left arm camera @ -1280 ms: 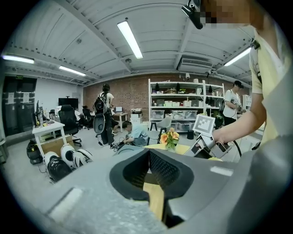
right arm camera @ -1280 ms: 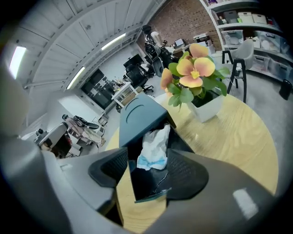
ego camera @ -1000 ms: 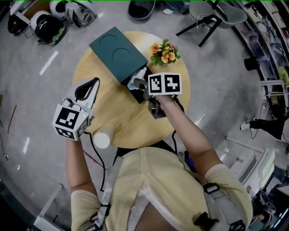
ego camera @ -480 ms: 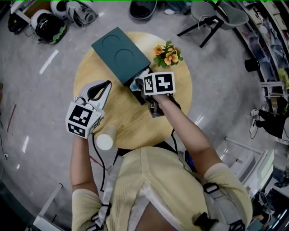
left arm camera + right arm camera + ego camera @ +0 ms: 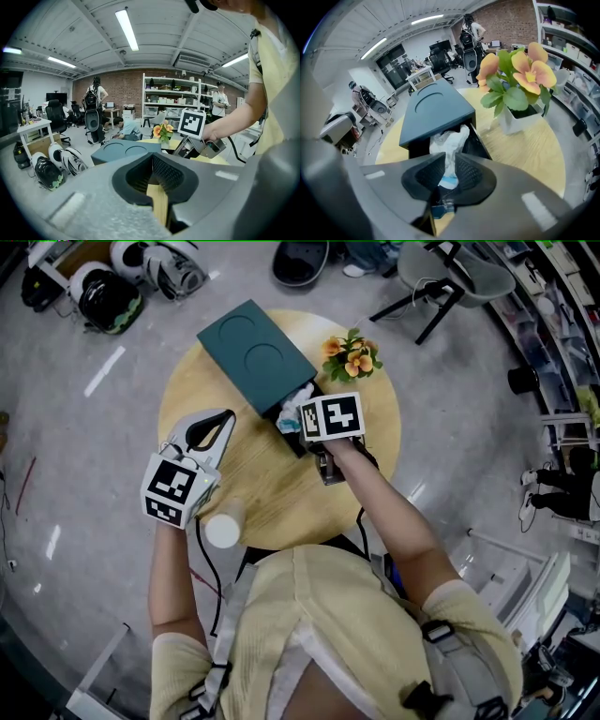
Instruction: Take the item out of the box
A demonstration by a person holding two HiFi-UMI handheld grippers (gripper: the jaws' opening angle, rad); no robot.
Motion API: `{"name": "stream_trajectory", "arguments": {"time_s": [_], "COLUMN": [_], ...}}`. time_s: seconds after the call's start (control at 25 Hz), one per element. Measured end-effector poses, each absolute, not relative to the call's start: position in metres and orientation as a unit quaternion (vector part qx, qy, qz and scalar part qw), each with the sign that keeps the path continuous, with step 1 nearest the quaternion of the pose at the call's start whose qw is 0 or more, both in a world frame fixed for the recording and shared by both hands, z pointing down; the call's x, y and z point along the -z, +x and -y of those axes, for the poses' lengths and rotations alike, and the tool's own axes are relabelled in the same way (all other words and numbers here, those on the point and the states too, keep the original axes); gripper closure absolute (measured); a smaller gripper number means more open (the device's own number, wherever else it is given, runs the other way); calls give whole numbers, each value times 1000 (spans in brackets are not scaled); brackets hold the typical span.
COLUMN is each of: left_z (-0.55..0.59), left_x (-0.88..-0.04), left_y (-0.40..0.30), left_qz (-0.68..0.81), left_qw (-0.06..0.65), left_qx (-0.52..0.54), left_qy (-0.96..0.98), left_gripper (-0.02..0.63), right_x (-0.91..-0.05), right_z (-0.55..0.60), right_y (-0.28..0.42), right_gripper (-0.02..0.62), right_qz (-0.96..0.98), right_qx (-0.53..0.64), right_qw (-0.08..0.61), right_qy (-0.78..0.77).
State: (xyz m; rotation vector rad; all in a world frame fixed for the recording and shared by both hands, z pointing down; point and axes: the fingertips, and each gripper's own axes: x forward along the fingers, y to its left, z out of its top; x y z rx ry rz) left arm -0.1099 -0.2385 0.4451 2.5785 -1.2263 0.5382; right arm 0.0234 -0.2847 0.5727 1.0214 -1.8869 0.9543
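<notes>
A dark teal box (image 5: pixel 253 352) lies on the round wooden table (image 5: pixel 272 488) with its open end toward me. A crumpled white plastic-wrapped item (image 5: pixel 449 140) sticks out of that opening (image 5: pixel 298 397). My right gripper (image 5: pixel 450 161) is at the box mouth (image 5: pixel 302 418); its jaws are closing and the pads pinch the white wrap between them. My left gripper (image 5: pixel 220 418) hovers over the table to the left of the box, shut with nothing in it (image 5: pixel 152 159). From the left gripper view the box (image 5: pixel 124 152) is ahead.
A white pot of orange flowers (image 5: pixel 349 352) stands just right of the box, close to the right gripper (image 5: pixel 520 89). A white cup (image 5: pixel 223 529) sits at the table's near edge by my left hand. Helmets (image 5: pixel 103 292) and a chair (image 5: pixel 450 268) are on the floor beyond.
My left gripper has moved right and forward, nearer the box. My right gripper has edged forward to the box opening.
</notes>
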Motion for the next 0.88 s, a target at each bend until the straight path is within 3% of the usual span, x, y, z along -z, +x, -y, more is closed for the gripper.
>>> {"name": "stream_trajectory", "arguments": {"time_s": [0.48,0.88], "left_z": [222,214], "left_x": [-431,-398], "left_y": [-121,-135], "left_qz": [438,477], "left_qw": [102,70], "left_qx": [-179,-154], "left_qy": [875,862], "left_gripper": [598,600], "right_x": [-546,-497], "right_z": [265,251], "right_y": [38,49], "right_gripper": [545,552], "right_qz": [756,788], "right_qx": [-370,-337], "right_qw": [352,281], "right_qy": [411,431]}}
